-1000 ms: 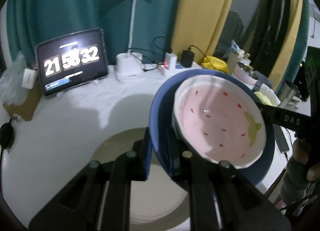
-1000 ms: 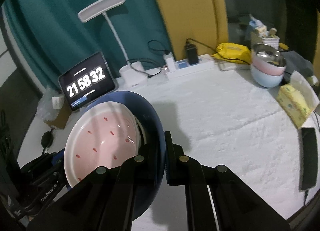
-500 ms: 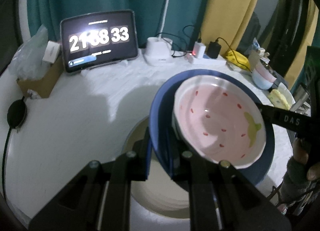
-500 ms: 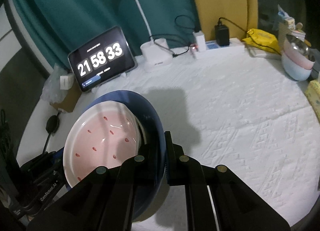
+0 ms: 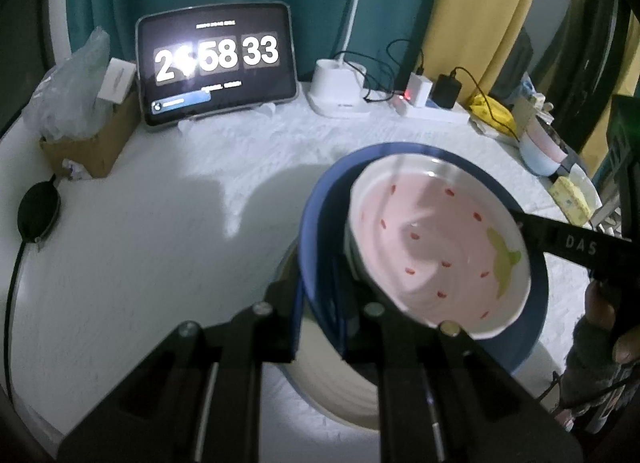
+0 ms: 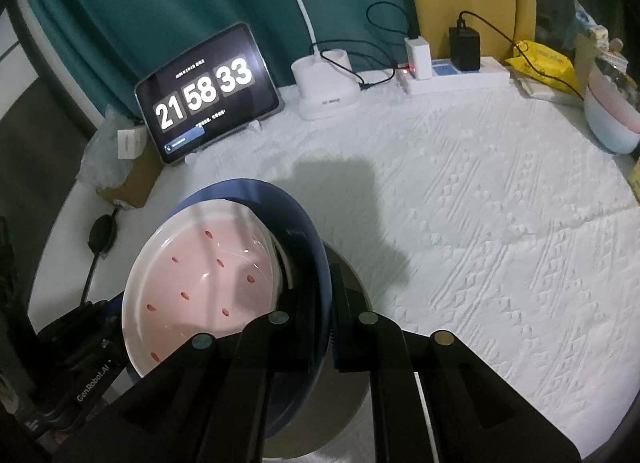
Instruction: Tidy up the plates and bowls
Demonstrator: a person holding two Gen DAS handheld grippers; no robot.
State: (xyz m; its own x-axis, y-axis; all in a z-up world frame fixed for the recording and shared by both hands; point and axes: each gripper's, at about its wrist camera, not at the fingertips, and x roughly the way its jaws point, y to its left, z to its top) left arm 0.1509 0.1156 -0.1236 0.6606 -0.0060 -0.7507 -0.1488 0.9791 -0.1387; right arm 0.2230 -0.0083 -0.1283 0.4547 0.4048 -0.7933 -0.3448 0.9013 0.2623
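left gripper (image 5: 320,319): jaws clamped on the left rim of the blue bowl (image 5: 316,231), one finger inside the wall, one outside
right gripper (image 6: 330,323): jaws clamped on the opposite rim of the same blue bowl (image 6: 308,239); in the left wrist view its black finger crosses the far rim
hand (image 5: 600,327): part of a hand in a grey sleeve, low right edge of the left wrist view
blue bowl: held by both grippers over the cream plate (image 5: 336,391); whether it touches the plate, cannot tell
pink bowl (image 5: 436,247): nested inside the blue bowl, tilted; glossy, white rim, pink inside with small red seed marks and a green leaf patch
cream plate: round, smooth, pale, lies on the counter (image 6: 500,247) under the bowls, mostly hidden
counter: round top, white cloth with embossed weave
tablet (image 5: 216,67): propped upright at back left, large clock digits glowing
lamp base (image 6: 326,91): white, back centre, thin white neck rising
stacked bowls (image 6: 612,119): pastel pink and blue, far right edge, well apart
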